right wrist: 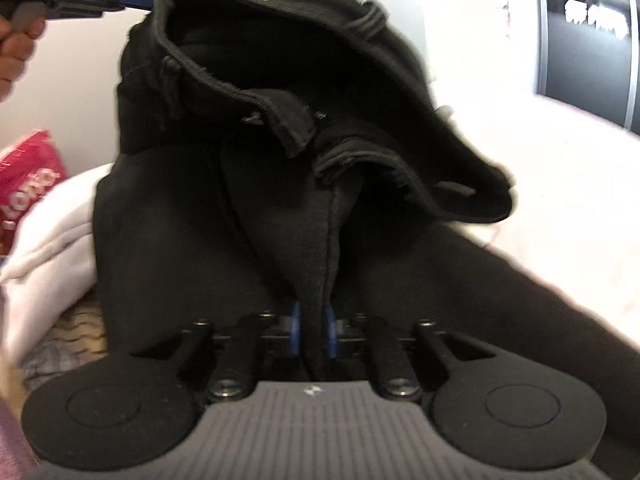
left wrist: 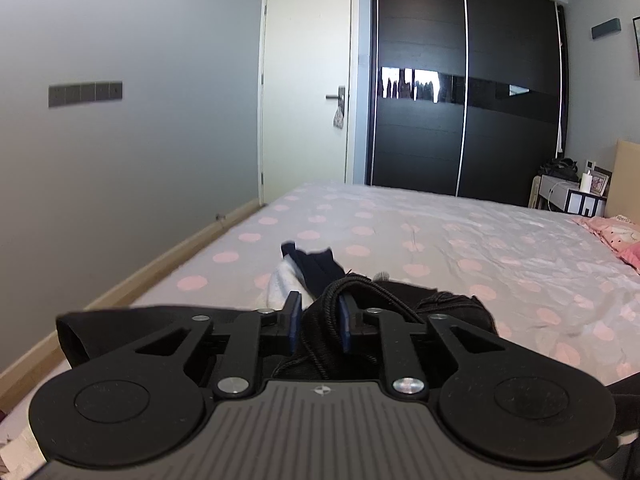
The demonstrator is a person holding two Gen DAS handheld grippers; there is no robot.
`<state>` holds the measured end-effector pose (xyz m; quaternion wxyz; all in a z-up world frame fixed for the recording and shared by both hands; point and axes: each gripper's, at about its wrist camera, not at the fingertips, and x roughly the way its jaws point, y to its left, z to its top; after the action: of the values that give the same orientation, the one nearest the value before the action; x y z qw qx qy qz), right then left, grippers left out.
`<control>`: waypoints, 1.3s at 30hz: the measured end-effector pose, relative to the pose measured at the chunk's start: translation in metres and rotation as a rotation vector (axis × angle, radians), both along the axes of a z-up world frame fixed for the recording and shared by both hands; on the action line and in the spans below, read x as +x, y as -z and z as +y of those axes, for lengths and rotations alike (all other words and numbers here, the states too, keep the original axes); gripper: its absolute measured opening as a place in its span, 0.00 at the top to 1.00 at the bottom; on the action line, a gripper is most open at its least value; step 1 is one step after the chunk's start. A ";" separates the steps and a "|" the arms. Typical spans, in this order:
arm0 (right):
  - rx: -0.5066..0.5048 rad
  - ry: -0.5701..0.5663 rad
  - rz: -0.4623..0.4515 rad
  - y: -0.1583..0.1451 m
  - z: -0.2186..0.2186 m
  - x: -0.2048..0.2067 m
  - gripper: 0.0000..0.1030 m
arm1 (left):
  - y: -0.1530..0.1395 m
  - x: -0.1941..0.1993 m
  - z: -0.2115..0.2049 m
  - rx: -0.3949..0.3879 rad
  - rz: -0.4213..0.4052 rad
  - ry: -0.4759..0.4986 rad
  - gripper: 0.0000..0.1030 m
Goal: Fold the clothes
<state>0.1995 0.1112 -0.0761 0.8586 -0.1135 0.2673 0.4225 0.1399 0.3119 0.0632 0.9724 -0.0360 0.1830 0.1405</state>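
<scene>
Holding the black heavy-cloth trousers up off the pink-dotted bed sheet, your left gripper pinches the waistband at upper left of the right view, while your right gripper clamps a seam fold, likely to spread them for folding.

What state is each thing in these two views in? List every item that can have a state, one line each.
Left tongs: shut on the black garment.
Right tongs: shut on the black garment.
Black garment: unfolded, held up, waistband open.
Door: closed.
Wardrobe: sliding doors closed.
White garment: lying crumpled, unfolded.
</scene>
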 end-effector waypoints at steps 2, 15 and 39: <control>0.008 0.051 -0.067 -0.015 -0.006 -0.004 0.91 | -0.007 -0.007 -0.003 0.004 -0.036 0.000 0.86; 0.162 0.386 -0.299 -0.132 -0.099 -0.028 0.91 | -0.068 -0.062 -0.054 -0.035 -0.295 0.149 0.87; -0.250 1.012 -0.563 -0.299 -0.393 -0.060 0.91 | -0.079 -0.033 -0.139 -0.162 -0.253 0.609 1.00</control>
<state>0.1398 -0.2817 0.2233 0.9713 -0.1800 0.0978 -0.1208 0.1064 0.1732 0.1424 0.9786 -0.0738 0.0738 -0.1772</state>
